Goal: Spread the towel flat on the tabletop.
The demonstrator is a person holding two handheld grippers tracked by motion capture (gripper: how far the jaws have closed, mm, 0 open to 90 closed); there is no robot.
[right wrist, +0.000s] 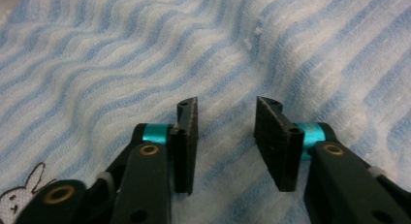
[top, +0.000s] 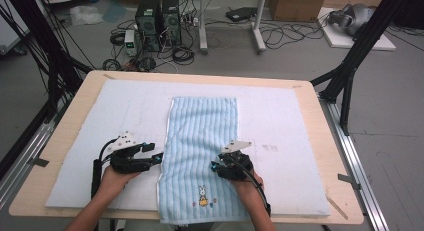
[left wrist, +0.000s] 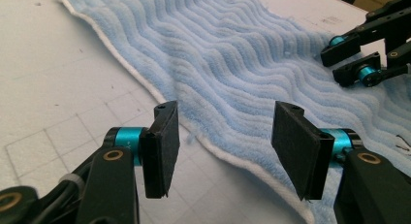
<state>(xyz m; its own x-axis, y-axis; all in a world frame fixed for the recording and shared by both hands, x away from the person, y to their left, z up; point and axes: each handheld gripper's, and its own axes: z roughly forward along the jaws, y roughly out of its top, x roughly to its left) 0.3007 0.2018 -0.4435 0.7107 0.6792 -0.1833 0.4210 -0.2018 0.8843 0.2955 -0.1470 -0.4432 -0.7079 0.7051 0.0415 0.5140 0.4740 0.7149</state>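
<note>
In the high view, the light blue striped towel (top: 202, 156) lies flat along the middle of the white mat (top: 280, 116) on the wooden table (top: 65, 136). Its near end hangs a little over the table's edge. There is a small rabbit picture (top: 202, 196) near that end; I can read no letters on it. My left gripper (top: 159, 156) is just at the towel's left edge, and my right gripper (top: 216, 167) is over the towel near its right edge. The mat is free on both sides of the towel.

In the left gripper view, my jaws stand wide apart, with the white hem (left wrist: 213, 149) of the towel between them, not pressed.

In the right gripper view, my jaws are narrower but apart, above the towel's stripes and holding nothing. The rabbit shows at the lower left corner.
</note>
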